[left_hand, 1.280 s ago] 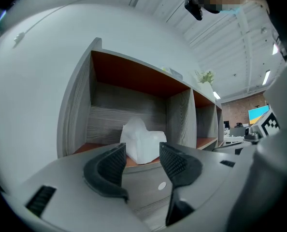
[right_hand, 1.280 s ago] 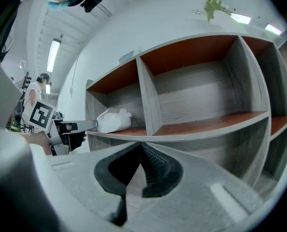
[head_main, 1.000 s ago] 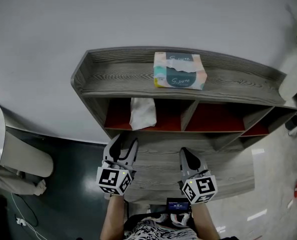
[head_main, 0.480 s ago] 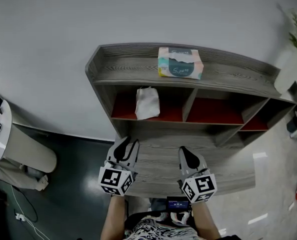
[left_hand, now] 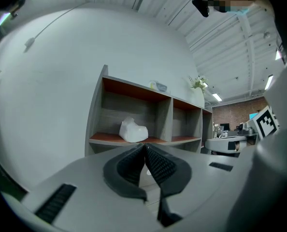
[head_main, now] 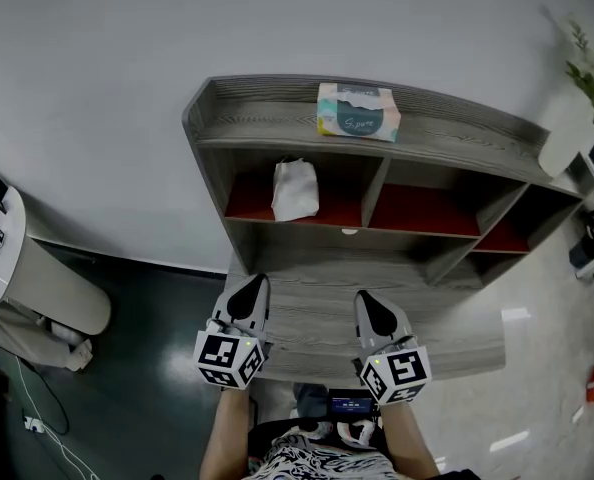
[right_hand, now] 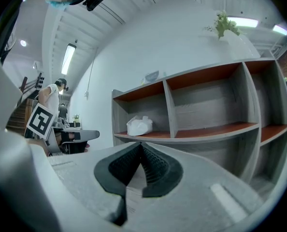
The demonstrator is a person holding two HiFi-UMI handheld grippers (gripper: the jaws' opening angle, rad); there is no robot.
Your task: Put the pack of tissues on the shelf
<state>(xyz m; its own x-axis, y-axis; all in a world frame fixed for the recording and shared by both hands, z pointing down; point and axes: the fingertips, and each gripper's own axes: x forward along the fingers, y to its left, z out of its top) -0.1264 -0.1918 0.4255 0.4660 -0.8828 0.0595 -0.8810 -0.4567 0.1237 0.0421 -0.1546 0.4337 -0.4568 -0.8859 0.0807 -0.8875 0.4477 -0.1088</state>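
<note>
**Pack of tissues**: one only, lying flat on the top board of the shelf, upper centre of the head view. It was judged light, soft and crushable, with slick film, and best pinched across its short sides. One white crumpled bundle sat in the compartment just below, at left. Two grippers, lower centre: the left gripper had just been closing, jaws together on nothing; the right gripper was likewise closed and empty.

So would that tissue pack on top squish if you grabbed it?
Probably: the tissue pack looks soft-wrapped, so it'd likely dent. It's probably light for its size. Lying flat on the shelf, it shouldn't roll.
</note>
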